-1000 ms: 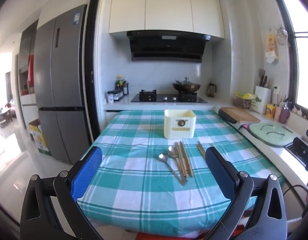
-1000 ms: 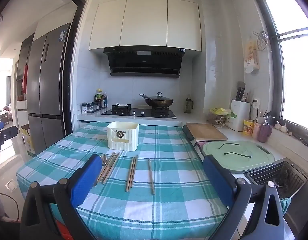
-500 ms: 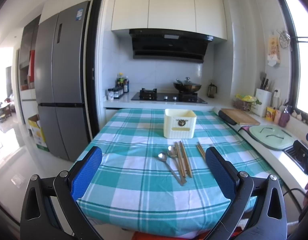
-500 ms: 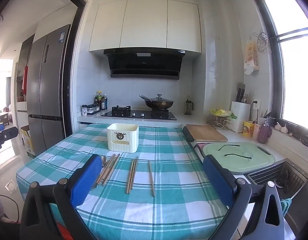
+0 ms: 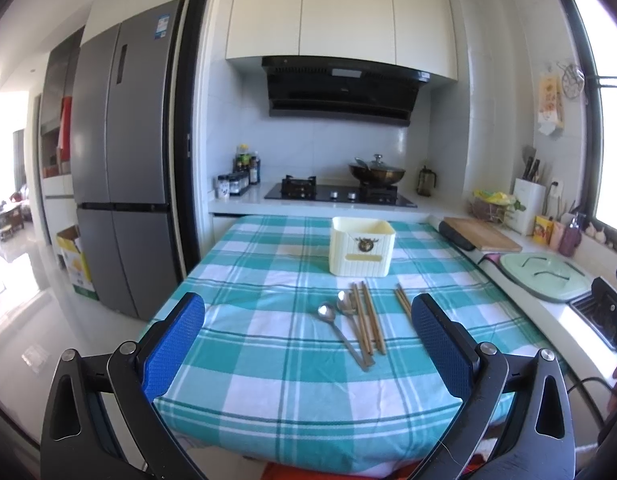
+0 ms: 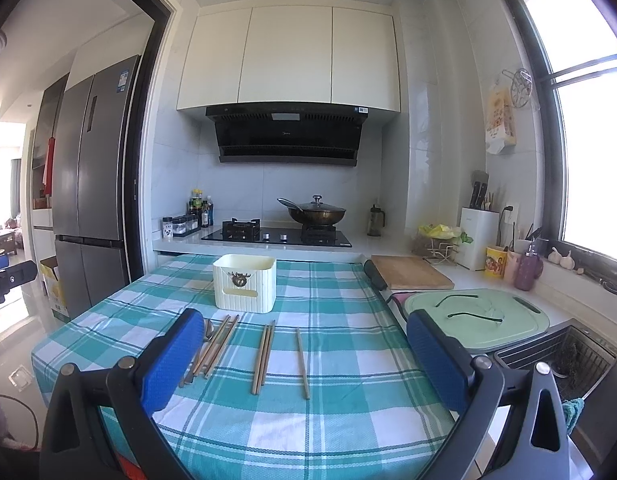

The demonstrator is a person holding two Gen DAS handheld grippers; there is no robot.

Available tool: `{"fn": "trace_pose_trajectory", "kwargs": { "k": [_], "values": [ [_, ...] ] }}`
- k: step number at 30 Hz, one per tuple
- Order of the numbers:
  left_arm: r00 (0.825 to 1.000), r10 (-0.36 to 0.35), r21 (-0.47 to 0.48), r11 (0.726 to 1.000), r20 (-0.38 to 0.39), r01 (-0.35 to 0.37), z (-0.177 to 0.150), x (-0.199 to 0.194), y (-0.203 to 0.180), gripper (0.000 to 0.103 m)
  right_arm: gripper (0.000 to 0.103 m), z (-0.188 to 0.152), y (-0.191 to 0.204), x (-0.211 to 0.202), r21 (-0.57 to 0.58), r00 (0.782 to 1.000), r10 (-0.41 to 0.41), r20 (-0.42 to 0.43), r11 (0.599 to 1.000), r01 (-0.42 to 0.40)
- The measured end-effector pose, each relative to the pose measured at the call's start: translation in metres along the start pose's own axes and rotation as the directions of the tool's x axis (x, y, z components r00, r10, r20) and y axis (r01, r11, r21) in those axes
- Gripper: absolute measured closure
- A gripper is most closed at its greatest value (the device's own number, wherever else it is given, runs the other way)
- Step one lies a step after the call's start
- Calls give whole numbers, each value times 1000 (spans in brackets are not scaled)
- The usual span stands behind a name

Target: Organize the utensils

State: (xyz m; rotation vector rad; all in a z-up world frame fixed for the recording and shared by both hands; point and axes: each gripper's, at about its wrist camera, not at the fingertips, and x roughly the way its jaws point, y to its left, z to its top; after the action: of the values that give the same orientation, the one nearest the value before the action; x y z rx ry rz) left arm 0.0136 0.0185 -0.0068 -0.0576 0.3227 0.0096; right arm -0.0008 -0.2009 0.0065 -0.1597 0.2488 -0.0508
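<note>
A cream utensil holder (image 5: 362, 251) stands on the teal checked tablecloth (image 5: 268, 360); it also shows in the right wrist view (image 6: 245, 283). In front of it lie two metal spoons (image 5: 340, 330) and a pair of wooden chopsticks (image 5: 368, 322). The right wrist view shows more chopsticks: a bundle (image 6: 218, 344), a pair (image 6: 263, 354) and a single one (image 6: 302, 362). My left gripper (image 5: 308, 344) is open and empty above the table's near edge. My right gripper (image 6: 304, 356) is open and empty, also short of the utensils.
A counter runs along the right with a wooden cutting board (image 6: 410, 272), a green lid (image 6: 474, 318) and a sink (image 6: 564, 360). A stove with a wok (image 6: 314, 214) is behind the table. A grey fridge (image 5: 120, 160) stands at the left.
Both grippers stay open. The left view has shifted slightly, bringing the table a little closer; the right view is almost unchanged.
</note>
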Motion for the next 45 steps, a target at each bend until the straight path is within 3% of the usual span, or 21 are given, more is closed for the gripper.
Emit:
{"fn": "trace_pose_trajectory", "kwargs": {
  "k": [45],
  "values": [
    [1000, 12, -8, 1000, -5, -12, 3, 1, -1, 0, 0, 0, 2, 3, -7, 1000, 8, 12, 1000, -8]
  ]
}}
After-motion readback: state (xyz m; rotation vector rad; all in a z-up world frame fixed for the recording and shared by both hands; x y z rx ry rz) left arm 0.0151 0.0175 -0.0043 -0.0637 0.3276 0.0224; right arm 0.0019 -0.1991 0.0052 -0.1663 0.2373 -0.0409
